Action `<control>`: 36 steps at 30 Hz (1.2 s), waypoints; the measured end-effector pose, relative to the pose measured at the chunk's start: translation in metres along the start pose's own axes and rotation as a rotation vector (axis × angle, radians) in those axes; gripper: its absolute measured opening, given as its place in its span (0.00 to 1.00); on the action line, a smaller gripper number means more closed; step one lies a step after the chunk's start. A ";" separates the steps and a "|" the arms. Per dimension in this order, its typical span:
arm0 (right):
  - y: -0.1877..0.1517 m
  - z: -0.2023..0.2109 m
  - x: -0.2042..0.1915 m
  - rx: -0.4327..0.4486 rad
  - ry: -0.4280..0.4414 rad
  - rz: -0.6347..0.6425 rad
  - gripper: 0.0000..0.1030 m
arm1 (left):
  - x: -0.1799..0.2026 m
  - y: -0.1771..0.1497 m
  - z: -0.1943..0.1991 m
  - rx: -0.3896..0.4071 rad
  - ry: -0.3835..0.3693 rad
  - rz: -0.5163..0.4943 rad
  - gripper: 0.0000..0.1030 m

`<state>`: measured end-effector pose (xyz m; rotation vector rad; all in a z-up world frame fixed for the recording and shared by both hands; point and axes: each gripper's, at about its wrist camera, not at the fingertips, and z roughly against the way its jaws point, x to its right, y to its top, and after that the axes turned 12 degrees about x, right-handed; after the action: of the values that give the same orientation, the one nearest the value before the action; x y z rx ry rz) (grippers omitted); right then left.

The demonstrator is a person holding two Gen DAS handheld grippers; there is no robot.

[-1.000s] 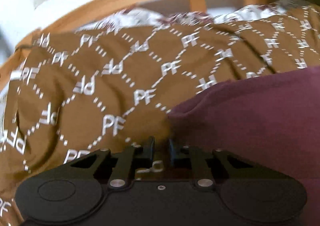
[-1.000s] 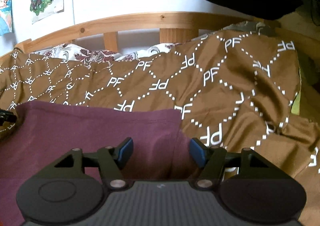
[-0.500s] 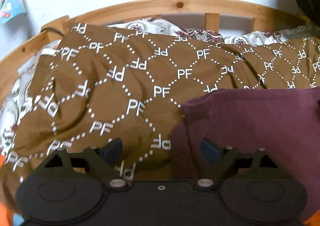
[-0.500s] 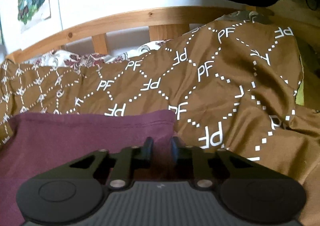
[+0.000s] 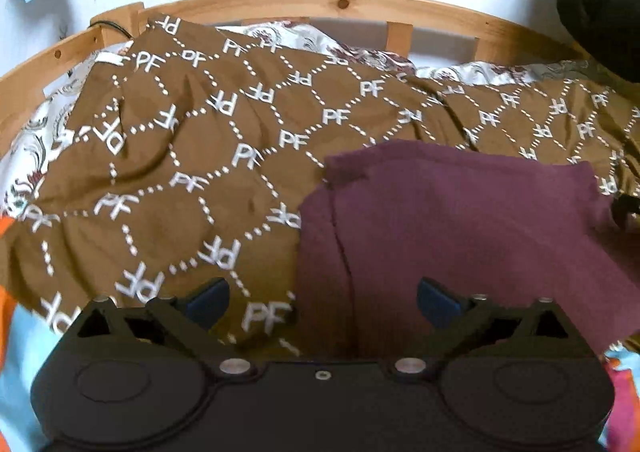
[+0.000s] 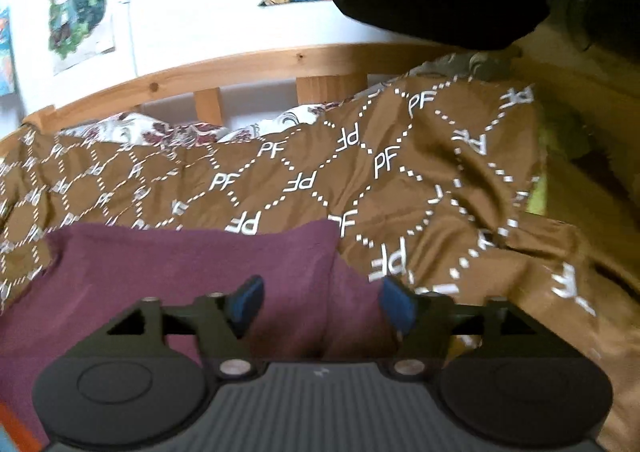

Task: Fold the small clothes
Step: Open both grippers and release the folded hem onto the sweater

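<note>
Ahead of the left claw [image 5: 323, 298], a maroon garment [image 5: 460, 220] lies folded on a brown bedspread [image 5: 192, 156] printed with white dashed diamonds and "PF" letters. The garment's soft, matte knit shows a stitched seam running toward its far left corner; its left edge sits between the claw's blue-padded fingers [image 5: 208, 298], which stand wide apart and grip nothing. Beyond the bedspread a curved pine bed rail [image 5: 344, 6] frames a white floral sheet [image 5: 36, 132].

In the right wrist view the right claw [image 6: 320, 302] is also spread wide — empty — with the maroon garment [image 6: 192, 264] directly in front of it and to its left; the garment's right edge falls between the blue pads [image 6: 248, 298]. To the claw's right the brown bedspread [image 6: 420, 188] bunches in glossy folds. Cartoon posters [image 6: 78, 8] hang on the white wall beyond the rail.
</note>
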<state>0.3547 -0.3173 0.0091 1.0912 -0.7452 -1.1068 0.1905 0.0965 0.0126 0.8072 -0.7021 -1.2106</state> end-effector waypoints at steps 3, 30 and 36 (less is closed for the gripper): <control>-0.010 0.039 -0.010 0.033 0.010 0.054 0.88 | 0.011 -0.008 0.010 -0.022 -0.032 0.014 0.99; -0.087 0.121 0.003 0.036 -0.083 -0.203 1.00 | 0.047 -0.061 0.019 -0.137 0.092 0.068 0.99; -0.085 0.121 -0.002 0.058 -0.091 -0.190 1.00 | 0.044 -0.064 0.013 -0.159 0.075 0.086 0.99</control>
<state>0.2180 -0.3575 -0.0321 1.1849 -0.7608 -1.3101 0.1556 0.0418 -0.0319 0.6806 -0.5659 -1.1374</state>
